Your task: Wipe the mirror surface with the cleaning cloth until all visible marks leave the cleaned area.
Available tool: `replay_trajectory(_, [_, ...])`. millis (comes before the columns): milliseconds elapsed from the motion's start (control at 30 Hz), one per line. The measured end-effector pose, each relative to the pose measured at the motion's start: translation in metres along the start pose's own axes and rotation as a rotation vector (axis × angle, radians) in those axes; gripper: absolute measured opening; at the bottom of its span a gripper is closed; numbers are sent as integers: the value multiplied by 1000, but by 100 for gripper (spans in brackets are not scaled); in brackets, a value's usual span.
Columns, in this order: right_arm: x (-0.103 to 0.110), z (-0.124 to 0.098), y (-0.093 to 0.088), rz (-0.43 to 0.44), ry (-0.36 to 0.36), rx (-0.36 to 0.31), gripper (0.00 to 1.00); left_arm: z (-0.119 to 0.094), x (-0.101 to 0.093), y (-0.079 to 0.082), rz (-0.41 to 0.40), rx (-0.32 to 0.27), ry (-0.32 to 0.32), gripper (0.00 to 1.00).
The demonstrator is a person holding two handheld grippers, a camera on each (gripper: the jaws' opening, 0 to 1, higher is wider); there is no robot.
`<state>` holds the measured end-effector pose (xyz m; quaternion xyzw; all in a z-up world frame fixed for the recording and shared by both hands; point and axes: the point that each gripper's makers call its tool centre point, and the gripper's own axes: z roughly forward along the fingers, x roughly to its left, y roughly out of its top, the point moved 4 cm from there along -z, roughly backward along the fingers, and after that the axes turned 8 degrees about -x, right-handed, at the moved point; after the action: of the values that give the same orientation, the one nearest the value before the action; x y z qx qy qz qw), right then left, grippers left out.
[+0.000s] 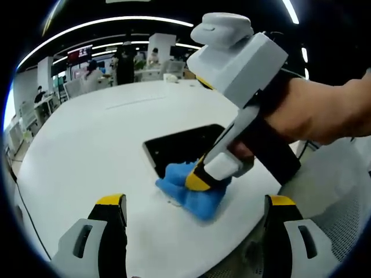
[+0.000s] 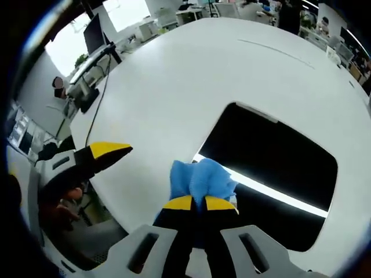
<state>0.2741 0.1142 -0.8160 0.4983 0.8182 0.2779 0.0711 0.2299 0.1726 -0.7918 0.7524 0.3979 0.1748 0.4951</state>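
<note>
White round worktop (image 2: 174, 75) carries a dark mirror (image 2: 278, 168), flat, near the edge; a bright strip of light reflects across it. The right gripper (image 2: 200, 204) has its jaws clenched on a blue cloth (image 2: 200, 178), pressed at the mirror's near edge — the cloth hides that corner. The left gripper (image 1: 194, 202) hangs beside the worktop edge, jaws released wide, holding nothing — its tip (image 2: 107, 150) shows left of the cloth

My left gripper (image 1: 194, 205) has grey plastic jaws with black inner faces and yellow tips. My right gripper (image 2: 200, 204) matches it, with a light grey angular body, a black handle, and slotted openings in its jaw bases.
</note>
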Motion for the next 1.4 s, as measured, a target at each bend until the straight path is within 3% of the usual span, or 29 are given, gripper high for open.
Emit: replay_trajectory(1400, [-4, 3, 5, 53, 66, 0, 0, -1, 1, 0, -5, -5, 8, 99])
